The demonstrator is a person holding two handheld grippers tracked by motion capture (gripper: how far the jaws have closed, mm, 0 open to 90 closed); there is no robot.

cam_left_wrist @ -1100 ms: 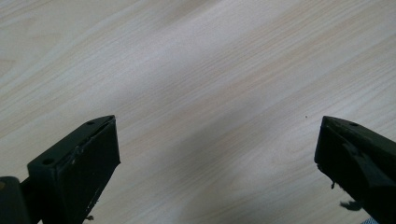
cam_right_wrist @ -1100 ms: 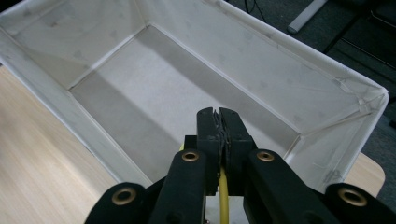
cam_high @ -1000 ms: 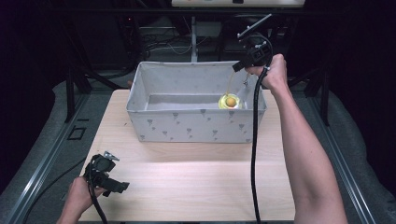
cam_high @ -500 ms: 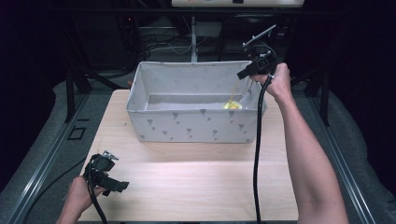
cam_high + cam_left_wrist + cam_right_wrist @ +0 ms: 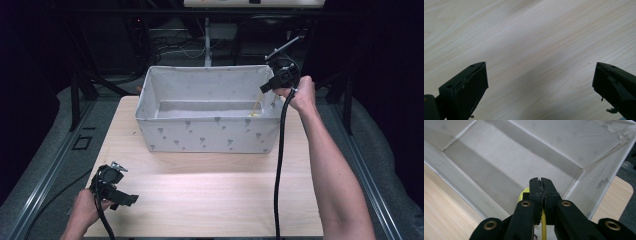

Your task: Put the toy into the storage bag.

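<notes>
The yellow object (image 5: 524,195) hung by its cord in the right gripper's (image 5: 541,185) closed jaws over the bin (image 5: 210,135), unreleased; the left gripper (image 5: 540,85) gaped empty.

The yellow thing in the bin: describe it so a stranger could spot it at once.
Start at the grey cloth bin at the table's far side. At its right end, the right gripper hangs above, jaws shut on a thin yellow strand. The yellow thing below is the bin's one bright spot.
</notes>
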